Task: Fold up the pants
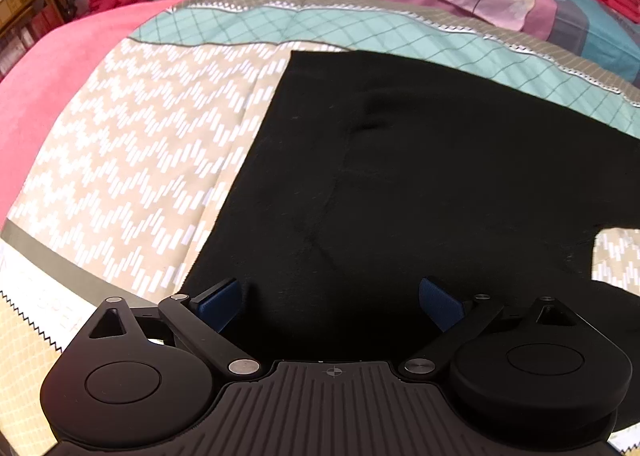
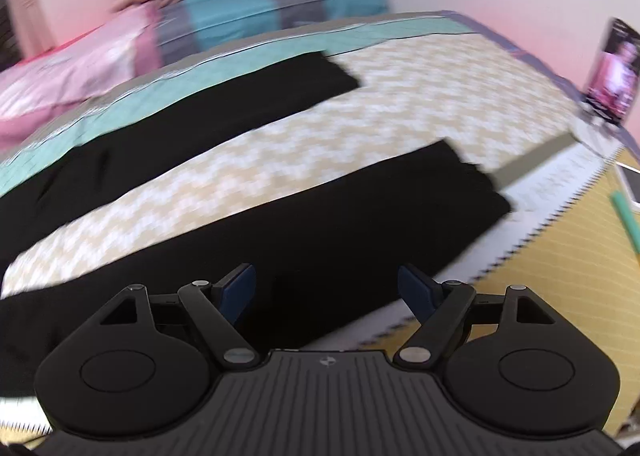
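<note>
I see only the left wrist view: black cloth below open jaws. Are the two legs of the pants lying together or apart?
Observer: Apart. In the right wrist view the near leg and the far leg of the pants lie spread, with a strip of the zigzag bedspread between them.
Operator: Does the right gripper hold anything?
Observer: No. The right gripper is open over the near leg, its pads not pressing the cloth.
Operator: What lies beyond the leg ends?
Observer: At the bed's far edge, a small lit screen stands beside the wall.
</note>
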